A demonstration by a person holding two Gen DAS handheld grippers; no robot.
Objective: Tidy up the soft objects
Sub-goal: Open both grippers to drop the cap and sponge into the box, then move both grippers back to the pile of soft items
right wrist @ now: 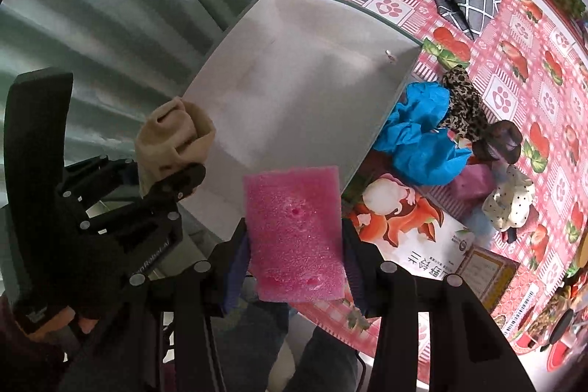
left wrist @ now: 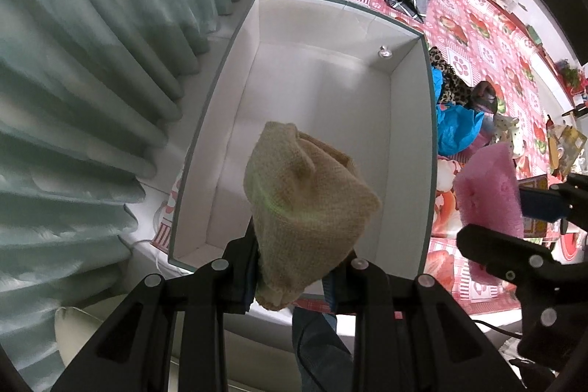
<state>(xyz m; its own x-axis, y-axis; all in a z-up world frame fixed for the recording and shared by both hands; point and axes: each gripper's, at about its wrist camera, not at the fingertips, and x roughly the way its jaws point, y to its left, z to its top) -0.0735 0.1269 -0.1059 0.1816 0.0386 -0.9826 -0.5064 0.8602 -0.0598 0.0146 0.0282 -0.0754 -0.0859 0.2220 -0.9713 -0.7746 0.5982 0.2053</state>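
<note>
Beige knitted cloth point(left wrist: 308, 208) is pinched between the closed jaws of the left gripper point(left wrist: 294, 267) and is hung above the open white box point(left wrist: 323, 68). Pink foam sponge point(right wrist: 296, 234) is clamped upright in the right gripper point(right wrist: 294, 267), apparently just beside the box's near right rim, over the red patterned tablecloth point(right wrist: 522, 68).

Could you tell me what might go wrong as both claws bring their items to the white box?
1. The left claw pinches the tan knit hat only by one end; the rest hangs loose and could slip or catch the white box rim.
2. The right claw holds the pink sponge right beside the left one; the two could bump over the box.
3. The sponge sits near the box's edge, so releasing now might drop it outside.
</note>
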